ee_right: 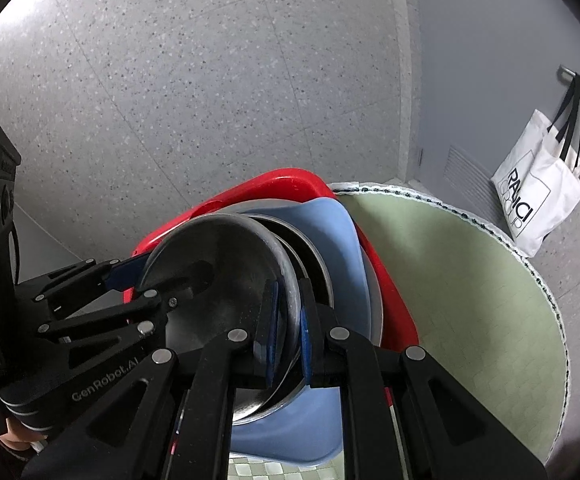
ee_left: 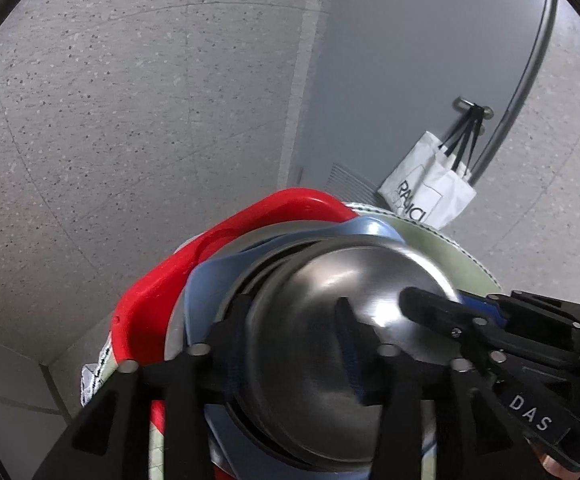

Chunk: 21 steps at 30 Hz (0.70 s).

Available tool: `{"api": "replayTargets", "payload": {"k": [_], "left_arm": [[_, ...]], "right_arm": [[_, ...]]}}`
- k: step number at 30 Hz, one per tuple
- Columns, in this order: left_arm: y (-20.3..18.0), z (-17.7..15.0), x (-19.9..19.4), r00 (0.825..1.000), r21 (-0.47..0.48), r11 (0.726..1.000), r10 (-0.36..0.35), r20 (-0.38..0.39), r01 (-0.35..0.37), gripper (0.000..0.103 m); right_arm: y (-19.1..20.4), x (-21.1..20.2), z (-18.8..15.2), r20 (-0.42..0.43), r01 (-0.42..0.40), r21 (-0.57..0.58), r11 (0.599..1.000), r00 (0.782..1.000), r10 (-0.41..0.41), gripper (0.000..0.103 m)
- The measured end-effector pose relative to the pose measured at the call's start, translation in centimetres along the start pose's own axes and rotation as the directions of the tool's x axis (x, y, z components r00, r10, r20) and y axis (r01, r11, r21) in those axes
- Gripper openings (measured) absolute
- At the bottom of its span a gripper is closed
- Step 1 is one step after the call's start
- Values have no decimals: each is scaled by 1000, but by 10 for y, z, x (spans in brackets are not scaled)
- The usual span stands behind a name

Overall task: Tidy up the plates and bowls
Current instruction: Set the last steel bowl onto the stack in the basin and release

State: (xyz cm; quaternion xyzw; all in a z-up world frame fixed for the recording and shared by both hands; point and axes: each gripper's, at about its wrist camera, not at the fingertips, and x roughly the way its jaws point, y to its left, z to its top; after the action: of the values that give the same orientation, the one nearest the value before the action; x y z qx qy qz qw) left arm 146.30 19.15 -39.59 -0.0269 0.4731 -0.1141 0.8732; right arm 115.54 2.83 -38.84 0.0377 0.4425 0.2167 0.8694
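A steel bowl [ee_left: 330,320] [ee_right: 217,264] is held tilted over a blue plate [ee_left: 217,284] [ee_right: 330,232] and other steel dishes [ee_right: 310,260] in a red tray [ee_left: 193,256] [ee_right: 273,184]. My left gripper [ee_left: 294,328] is shut on the bowl's left rim, one finger inside, one outside; it also shows in the right wrist view [ee_right: 157,280]. My right gripper [ee_right: 287,312] is shut on the bowl's right rim; it also shows in the left wrist view [ee_left: 434,304].
The tray sits on a round table with a pale green cloth [ee_right: 470,300] and white trim. Beyond are a speckled grey floor [ee_left: 129,120], a grey door [ee_left: 410,60] and a white tote bag [ee_left: 430,188] hanging on its handle.
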Motion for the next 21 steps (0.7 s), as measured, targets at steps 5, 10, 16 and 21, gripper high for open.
{"api": "replayTargets", "payload": {"k": [5,10,16,21], "left_arm": [[-3,-11,-14,1000,0,1000,11,27,-11,55],[-3,-25,-28,998,-17,999,28,48,-27,70],[-11,-58,-71,992,-52,997,56,114,-51,82],[-36,-107,-126,977,-63,993,108,183,-98,88]], "right_arm": [[-3,-10,-3,22,16,29,999,1000,-17,23],[-8,-23,-12,37,21,59,998,999,-23,35],[-8,-55,-34,67,22,74,997,997,-27,52],[0,-98,-65,117,4,44,999,993,-9,64]]}}
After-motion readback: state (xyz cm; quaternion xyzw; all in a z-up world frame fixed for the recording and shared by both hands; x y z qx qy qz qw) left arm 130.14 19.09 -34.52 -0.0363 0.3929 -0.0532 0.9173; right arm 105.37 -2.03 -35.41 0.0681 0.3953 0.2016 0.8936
